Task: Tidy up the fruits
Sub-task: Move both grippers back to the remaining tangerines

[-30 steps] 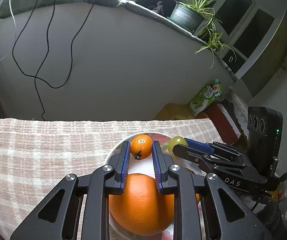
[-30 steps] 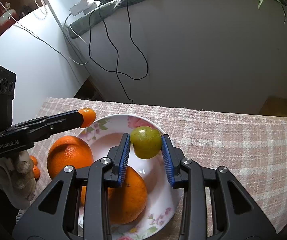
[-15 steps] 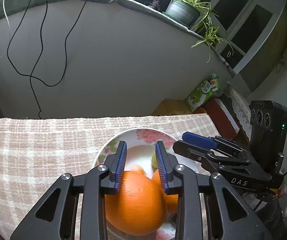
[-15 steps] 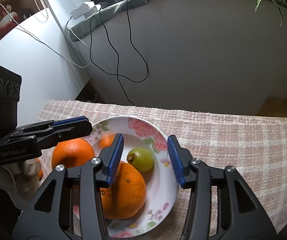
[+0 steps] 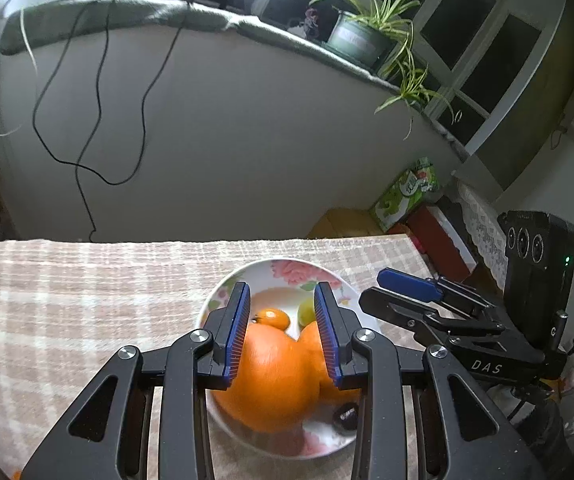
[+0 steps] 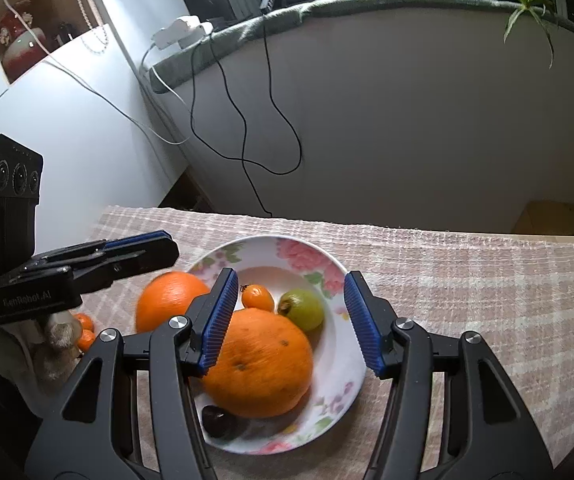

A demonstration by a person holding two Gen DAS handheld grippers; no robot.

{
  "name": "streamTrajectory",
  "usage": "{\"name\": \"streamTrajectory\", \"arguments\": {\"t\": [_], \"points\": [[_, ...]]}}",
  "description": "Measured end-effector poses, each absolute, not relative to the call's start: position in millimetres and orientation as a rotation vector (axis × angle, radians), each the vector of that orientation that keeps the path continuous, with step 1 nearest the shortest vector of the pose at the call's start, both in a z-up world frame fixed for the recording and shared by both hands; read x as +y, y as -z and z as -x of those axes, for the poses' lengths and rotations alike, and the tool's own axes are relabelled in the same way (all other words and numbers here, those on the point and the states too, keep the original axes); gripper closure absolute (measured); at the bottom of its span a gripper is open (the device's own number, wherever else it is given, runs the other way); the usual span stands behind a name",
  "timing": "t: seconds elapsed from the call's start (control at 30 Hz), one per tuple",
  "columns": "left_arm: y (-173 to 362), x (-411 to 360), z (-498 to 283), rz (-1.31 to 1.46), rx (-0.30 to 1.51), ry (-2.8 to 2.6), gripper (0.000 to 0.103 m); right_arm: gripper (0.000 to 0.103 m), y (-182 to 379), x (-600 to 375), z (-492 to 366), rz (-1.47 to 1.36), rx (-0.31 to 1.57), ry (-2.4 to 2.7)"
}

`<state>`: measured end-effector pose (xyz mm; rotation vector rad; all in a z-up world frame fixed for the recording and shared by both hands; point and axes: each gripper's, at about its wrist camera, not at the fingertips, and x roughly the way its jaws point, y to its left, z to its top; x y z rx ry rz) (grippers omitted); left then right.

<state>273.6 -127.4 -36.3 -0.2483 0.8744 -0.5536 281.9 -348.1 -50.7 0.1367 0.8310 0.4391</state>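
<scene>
A checked tablecloth [image 6: 467, 280] covered the table and carried a floral plate [image 6: 337, 364] on which the fruit lay. Two large oranges occupied the plate's near and left parts: the near orange [image 6: 259, 364] at the front and a second orange [image 6: 169, 300] at the left rim. Behind them sat a green fruit [image 6: 303, 309], then a small kumquat [image 6: 258, 297], and at the near edge a dark chestnut-like item [image 6: 218, 421]. Compared with one second earlier, the right gripper [image 6: 287, 320], then clamped on the green fruit, had spread its blue pads wide and held nothing; the green fruit now rested on the plate just beside the kumquat. The left gripper [image 5: 283, 334], which earlier pinched the kumquat, likewise stood with its pads apart and empty above the oranges, the kumquat [image 5: 273, 317] lying on the plate beyond it. Two more small orange fruits [image 6: 84, 330] lay on the cloth left of the plate. Readable lettering: "DAS" on the right gripper's body [image 5: 487, 366] and "GenRobot.AI" on the left gripper's body [image 6: 27, 298].
</scene>
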Motion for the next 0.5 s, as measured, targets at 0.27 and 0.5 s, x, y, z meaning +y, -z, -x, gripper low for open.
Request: {"name": "streamTrajectory", "arguments": {"t": [0.27, 0.5], "points": [[21, -94, -244, 0.253, 0.839, 0.519, 0.071, 0.045, 30, -325, -246, -0.096, 0.784, -0.466], [15, -48, -207, 0.241, 0.809, 0.453, 0.071, 0.045, 16, -295, -208, -0.038, 0.743, -0.533]]}}
